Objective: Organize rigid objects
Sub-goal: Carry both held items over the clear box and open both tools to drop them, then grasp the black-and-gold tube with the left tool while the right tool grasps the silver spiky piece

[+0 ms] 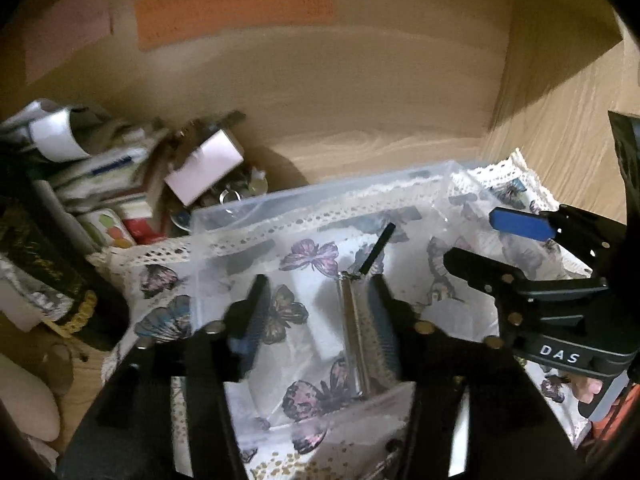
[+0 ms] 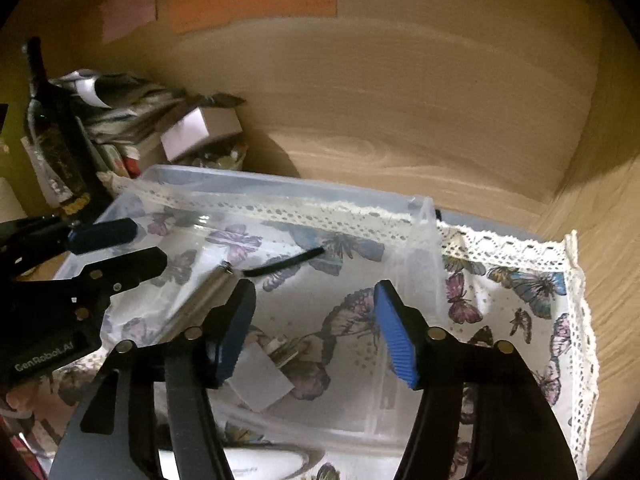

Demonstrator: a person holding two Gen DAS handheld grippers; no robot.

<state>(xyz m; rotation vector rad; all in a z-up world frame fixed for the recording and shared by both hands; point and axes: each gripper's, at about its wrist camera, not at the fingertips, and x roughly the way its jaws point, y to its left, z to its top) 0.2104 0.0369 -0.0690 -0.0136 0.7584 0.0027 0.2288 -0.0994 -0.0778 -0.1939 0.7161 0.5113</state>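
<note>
A clear plastic box [image 1: 280, 204] stands on a butterfly-print cloth [image 1: 160, 280]; it also shows in the right wrist view [image 2: 420, 216]. Inside it lies a silver metal cylinder with a black cord [image 1: 354, 328], which the right wrist view shows too [image 2: 204, 296]. My left gripper [image 1: 320, 320] is open over the box, its right finger beside the cylinder. My right gripper [image 2: 316, 328] is open and empty above the box; it shows at the right in the left wrist view [image 1: 476, 236]. A small white block with a metal part [image 2: 272, 372] lies in the box.
A pile of books, boxes and small clutter [image 1: 120, 184] sits at the back left by the wooden wall. A dark bottle [image 2: 52, 132] stands at the far left. Coloured paper notes [image 1: 236, 4] hang on the wall. The wooden desk [image 2: 400, 160] extends behind the box.
</note>
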